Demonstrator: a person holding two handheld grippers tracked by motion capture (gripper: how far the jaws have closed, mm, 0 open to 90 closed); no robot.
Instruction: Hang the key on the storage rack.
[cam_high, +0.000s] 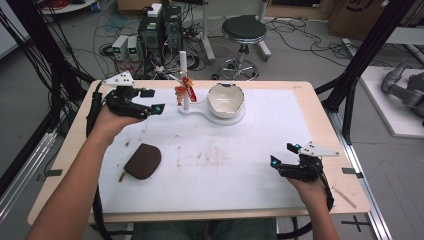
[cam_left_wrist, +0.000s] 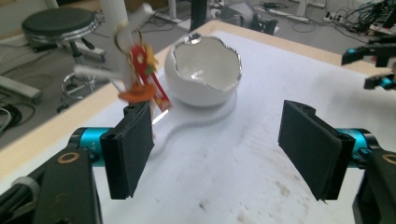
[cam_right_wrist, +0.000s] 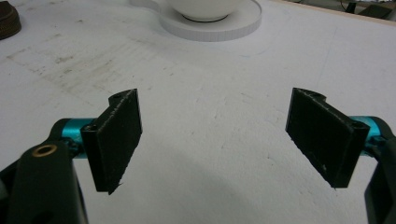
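A white stand at the back of the mat carries an upright post with a red and orange keychain hanging from its peg. A white eggshell-shaped bowl sits on the stand's round base. My left gripper hovers open just left of the post. In the left gripper view the keychain hangs just beyond the left pad, and nothing lies between the jaws of the left gripper. My right gripper rests open at the front right, and in its own view the right gripper stands over bare mat.
A brown leather pouch lies at the front left of the white mat. The wooden table edge frames the mat. A black stool, computer boxes and cables stand on the floor behind the table.
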